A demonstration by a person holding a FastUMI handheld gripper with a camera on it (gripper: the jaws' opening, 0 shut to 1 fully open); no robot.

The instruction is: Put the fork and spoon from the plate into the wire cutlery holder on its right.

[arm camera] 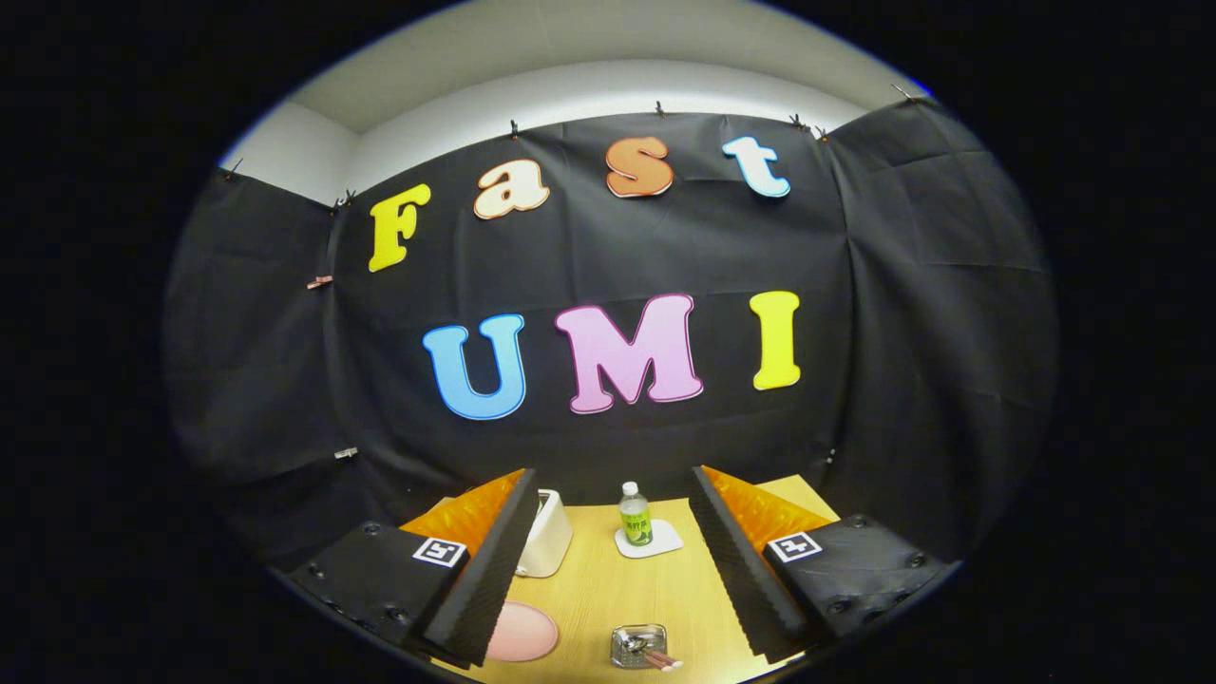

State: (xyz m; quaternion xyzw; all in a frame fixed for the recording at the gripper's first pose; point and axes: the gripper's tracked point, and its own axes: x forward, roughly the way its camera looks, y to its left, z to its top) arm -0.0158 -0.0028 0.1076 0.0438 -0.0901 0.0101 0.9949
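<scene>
Resting inside one small wire-mesh metal cutlery holder (638, 646): cutlery with pale pink handles (662, 659), ends poking out over its right rim. One spoon bowl discernible in the holder; fork not separable at this size, so exact count of pieces cannot be told. Holder standing on the table between the two fingers, close in, nearer the right one.

One round pink plate (521, 632) lying flat to the left of the holder, apart from it, partly covered by the left finger. Visible part of plate bare.

Gripper (608, 532) released: fingers spread wide, nothing between the pads, neither finger touching holder or plate. Held well above the tabletop, looking forward and slightly down.

Further ahead, beyond the holder: one small clear plastic bottle (635, 514) with white cap and green label, upright on one white square coaster (649, 540). Left of the bottle, just beside the left finger's inner edge: one cream-white box-shaped appliance (546, 532), type not determinable.

Surface: one light wooden tabletop (598, 589), smooth.

Room: black cloth wall (912, 332) hung behind and to both sides of the table, pinned along its top edge with small clips, creased in places. White wall and ceiling (589, 85) above the cloth.
</scene>
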